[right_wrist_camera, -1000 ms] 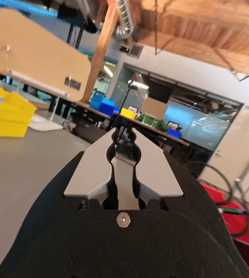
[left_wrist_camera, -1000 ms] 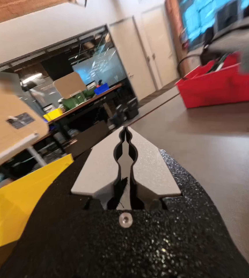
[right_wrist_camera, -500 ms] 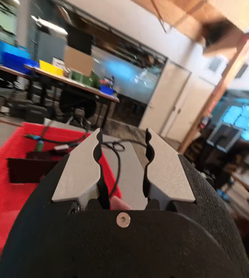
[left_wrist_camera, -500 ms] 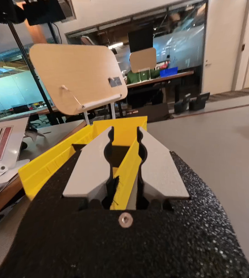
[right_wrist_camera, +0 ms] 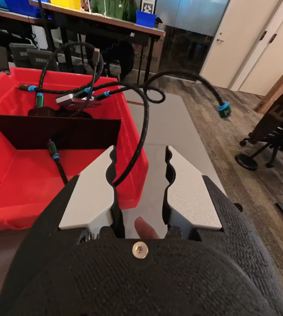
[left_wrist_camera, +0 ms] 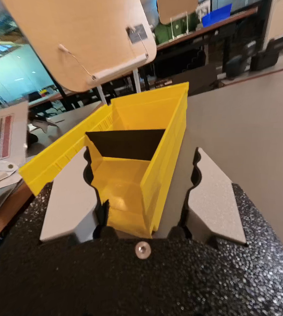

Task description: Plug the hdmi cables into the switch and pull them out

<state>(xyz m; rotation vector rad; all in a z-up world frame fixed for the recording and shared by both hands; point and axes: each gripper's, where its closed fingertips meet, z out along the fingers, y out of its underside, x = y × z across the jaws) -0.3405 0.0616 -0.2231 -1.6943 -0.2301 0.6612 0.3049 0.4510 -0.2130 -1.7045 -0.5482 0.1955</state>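
Both grippers over the grey bench, fingers spread and holding nothing.

Right gripper [right_wrist_camera: 140,150] sits at the red bin's [right_wrist_camera: 133,136] right wall, bare bench beyond; behind the bin's black divider [right_wrist_camera: 51,131] lies the flat switch [right_wrist_camera: 72,101], long axis crosswise — braided hdmi cables [right_wrist_camera: 144,119] arch over the rim. Left gripper [left_wrist_camera: 141,152] faces a smooth yellow bin [left_wrist_camera: 164,153].

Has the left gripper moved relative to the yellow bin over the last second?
Yes. The left gripper swung toward the yellow bin and closed in; its jaws, now open, frame the bin's right wall.
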